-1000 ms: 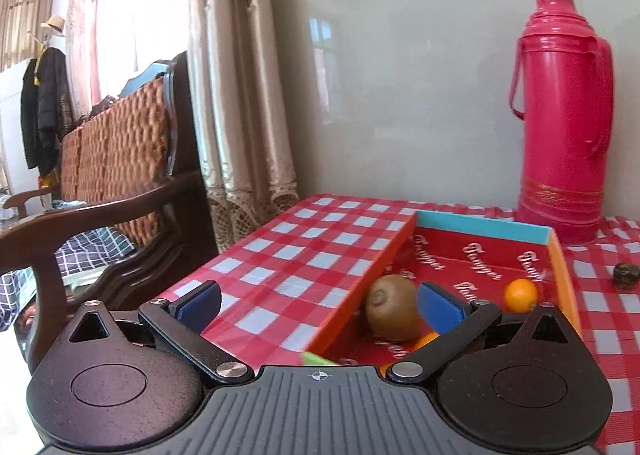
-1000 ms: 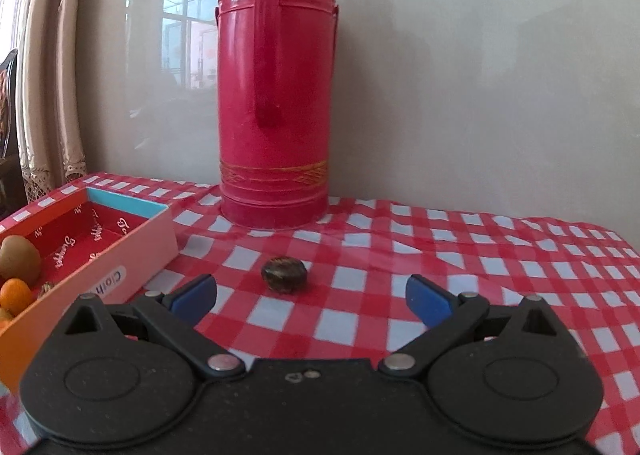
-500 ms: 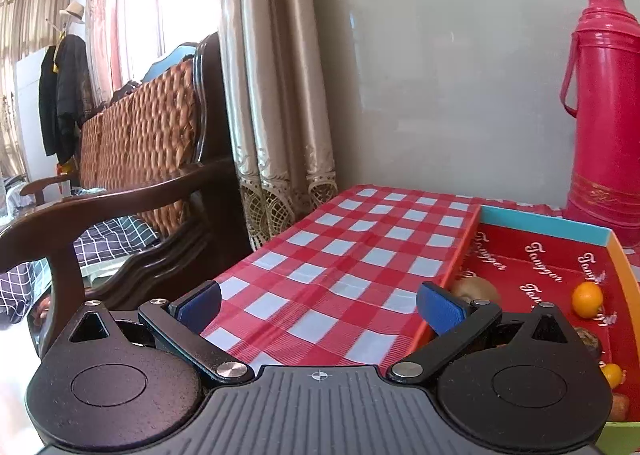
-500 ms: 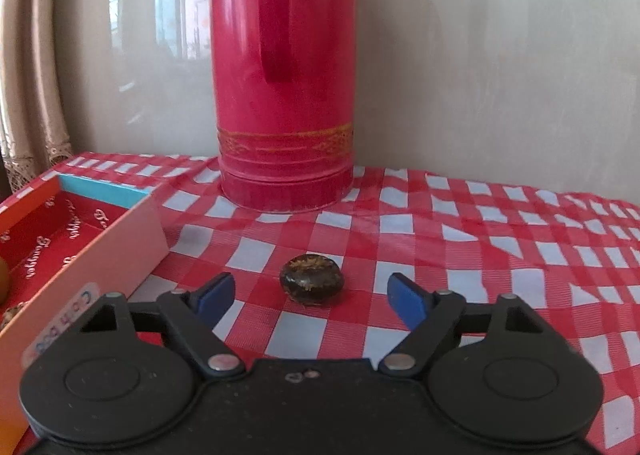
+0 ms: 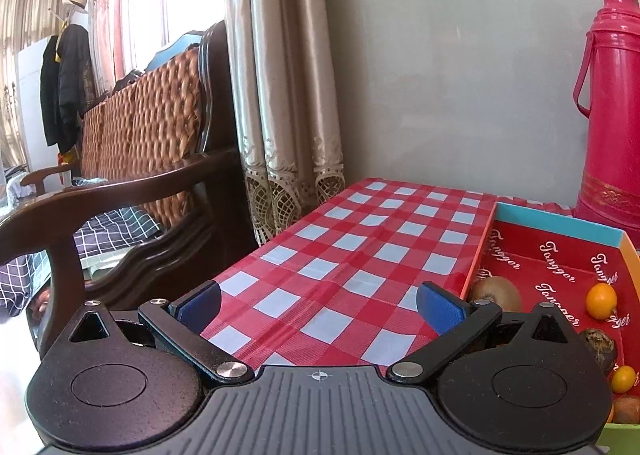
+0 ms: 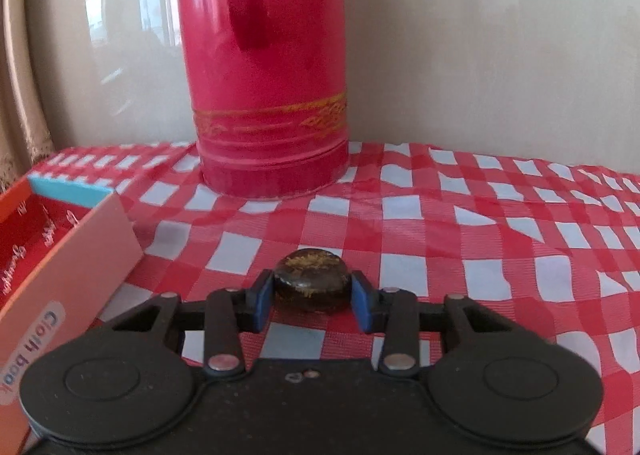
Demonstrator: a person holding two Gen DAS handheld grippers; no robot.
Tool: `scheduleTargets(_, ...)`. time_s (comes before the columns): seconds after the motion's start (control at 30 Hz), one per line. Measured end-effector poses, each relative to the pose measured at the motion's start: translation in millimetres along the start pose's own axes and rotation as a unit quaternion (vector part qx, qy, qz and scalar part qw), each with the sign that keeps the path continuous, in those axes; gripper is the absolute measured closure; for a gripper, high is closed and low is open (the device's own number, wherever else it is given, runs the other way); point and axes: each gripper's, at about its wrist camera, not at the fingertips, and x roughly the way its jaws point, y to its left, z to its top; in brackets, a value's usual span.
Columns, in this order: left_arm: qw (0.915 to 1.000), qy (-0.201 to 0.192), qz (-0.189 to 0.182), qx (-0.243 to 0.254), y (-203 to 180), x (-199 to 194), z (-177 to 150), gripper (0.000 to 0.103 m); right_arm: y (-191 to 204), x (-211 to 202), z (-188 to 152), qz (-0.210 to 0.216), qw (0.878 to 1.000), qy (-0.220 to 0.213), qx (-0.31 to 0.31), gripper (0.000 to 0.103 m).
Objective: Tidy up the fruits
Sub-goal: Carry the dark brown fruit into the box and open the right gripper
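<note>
My right gripper [image 6: 312, 297] is shut on a dark brown round fruit [image 6: 311, 279] that rests on the checked tablecloth, in front of the red thermos [image 6: 264, 67]. The red fruit box [image 6: 60, 267] stands to its left. In the left wrist view my left gripper [image 5: 318, 305] is open and empty over the tablecloth, left of the box [image 5: 560, 231]. The box holds a kiwi [image 5: 496, 291], a small orange [image 5: 601, 300], a dark brown fruit [image 5: 598, 343] and another small orange [image 5: 623, 379].
The red-and-white checked tablecloth [image 5: 360, 255] covers the table, which ends at the left by a wooden wicker chair [image 5: 140, 159] and a curtain [image 5: 280, 95]. A wall stands behind the thermos [image 5: 612, 115].
My right gripper has moved forward to the dark fruit and shut on it. My left gripper has swung left, away from the box, staying open.
</note>
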Motion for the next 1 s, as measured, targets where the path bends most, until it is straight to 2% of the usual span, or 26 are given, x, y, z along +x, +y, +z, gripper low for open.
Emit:
scheduleTargets(0.13, 0.9999, 0.000, -0.010, -0.006, -1, -7, 0, 0.000, 7, -27, 3, 0.010, 1.000, -0.024, -0.007, 0.071)
scheduleTargets(0.33, 0.9992, -0.017, -0.035, 0.004, -10, -39, -2, 0.000, 28, -80, -5, 0.038, 0.997, -0.051, -0.040, 0.071)
scheduleTargets(0.67, 0.9982, -0.024, -0.054, 0.009, -4, -79, -15, 0.000, 66, -140, -21, 0.092, 0.991, -0.074, -0.060, 0.071)
scheduleTargets(0.83, 0.9973, -0.019, -0.071, 0.002, 6, -107, -34, 0.000, 99, -155, -32, 0.130, 0.985, -0.074, -0.087, 0.071)
scheduleTargets(1.0, 0.9964, -0.016, -0.083, 0.003, 14, -133, -50, 0.000, 131, -156, -37, 0.149, 0.980, -0.072, -0.109, 0.070)
